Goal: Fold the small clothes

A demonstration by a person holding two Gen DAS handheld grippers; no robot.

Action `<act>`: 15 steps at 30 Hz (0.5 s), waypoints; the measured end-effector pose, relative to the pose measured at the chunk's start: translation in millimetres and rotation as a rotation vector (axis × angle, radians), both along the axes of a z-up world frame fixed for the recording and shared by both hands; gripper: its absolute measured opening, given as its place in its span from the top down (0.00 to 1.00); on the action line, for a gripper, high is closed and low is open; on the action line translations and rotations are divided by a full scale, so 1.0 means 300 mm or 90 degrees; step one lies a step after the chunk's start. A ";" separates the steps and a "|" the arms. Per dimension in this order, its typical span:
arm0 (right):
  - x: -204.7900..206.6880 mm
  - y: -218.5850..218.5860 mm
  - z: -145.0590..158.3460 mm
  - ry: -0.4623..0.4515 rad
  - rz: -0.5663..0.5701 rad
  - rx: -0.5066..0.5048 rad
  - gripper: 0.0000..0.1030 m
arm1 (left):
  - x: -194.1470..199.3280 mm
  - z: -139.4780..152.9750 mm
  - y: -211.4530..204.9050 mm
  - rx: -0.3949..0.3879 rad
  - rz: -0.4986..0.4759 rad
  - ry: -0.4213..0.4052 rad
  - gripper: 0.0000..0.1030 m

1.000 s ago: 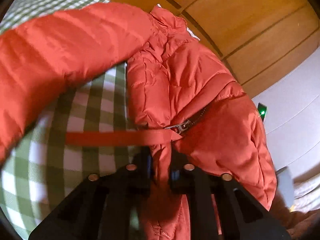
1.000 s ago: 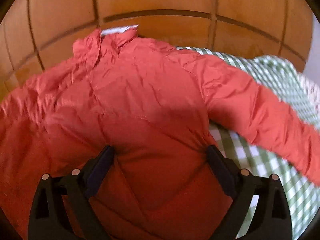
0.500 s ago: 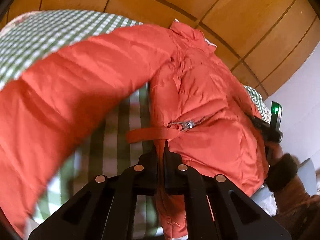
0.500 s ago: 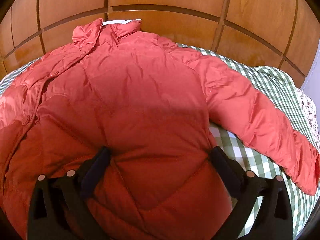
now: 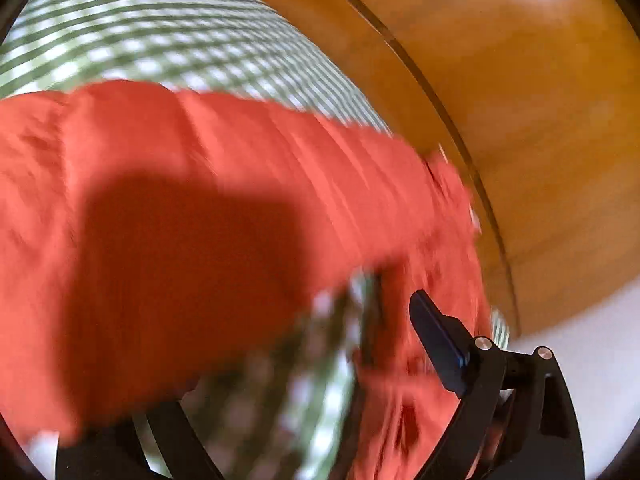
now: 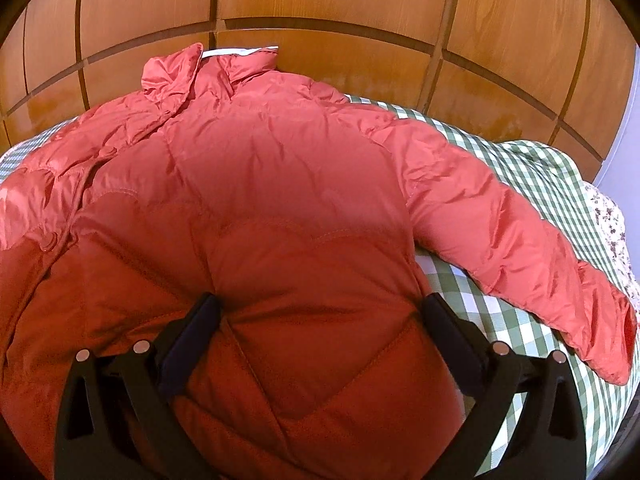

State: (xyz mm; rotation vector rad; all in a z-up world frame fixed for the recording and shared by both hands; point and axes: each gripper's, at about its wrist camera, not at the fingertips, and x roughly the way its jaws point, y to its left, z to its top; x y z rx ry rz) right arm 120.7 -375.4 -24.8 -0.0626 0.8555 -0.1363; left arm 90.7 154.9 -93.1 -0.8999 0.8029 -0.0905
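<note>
A small red puffer jacket (image 6: 280,208) lies spread on a green checked cloth (image 6: 532,168), collar (image 6: 208,68) toward the wooden wall, one sleeve (image 6: 520,248) stretched out to the right. My right gripper (image 6: 320,328) is open, its jaws wide apart over the jacket's lower body, holding nothing. In the blurred left wrist view the other sleeve (image 5: 200,220) crosses the frame. My left gripper (image 5: 288,368) is open; only its right finger (image 5: 440,344) shows clearly, and the sleeve hides the left one.
A wooden panelled wall (image 6: 320,8) stands right behind the bed. A floral fabric (image 6: 608,224) lies at the bed's right edge. A pale wall (image 5: 580,320) shows at the right of the left wrist view.
My left gripper has let go of the jacket's front edge, opened wide and swung quickly to the left toward the sleeve. My right gripper has stayed open and pulled back a little.
</note>
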 end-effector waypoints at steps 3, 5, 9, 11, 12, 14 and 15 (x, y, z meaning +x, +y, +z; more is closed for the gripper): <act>0.003 -0.002 0.003 0.000 0.000 0.000 0.02 | 0.053 -0.015 0.111 -0.060 0.105 0.020 0.12; 0.003 -0.001 0.003 -0.001 -0.001 -0.002 0.02 | 0.091 -0.014 0.175 -0.077 0.161 0.036 0.20; 0.002 0.003 0.003 -0.002 -0.003 -0.009 0.02 | 0.166 -0.073 0.298 -0.129 0.228 0.080 0.88; 0.002 0.004 0.003 -0.003 -0.002 -0.013 0.02 | 0.215 -0.101 0.346 -0.153 0.223 0.075 0.95; 0.003 0.004 0.004 -0.003 -0.002 -0.014 0.02 | 0.238 -0.091 0.357 -0.135 0.219 0.073 0.97; 0.004 0.004 0.003 -0.003 -0.003 -0.016 0.02 | 0.274 -0.046 0.397 -0.086 0.226 0.066 0.98; 0.005 0.003 0.003 -0.002 -0.003 -0.017 0.02 | 0.287 -0.025 0.424 -0.076 0.233 0.062 0.98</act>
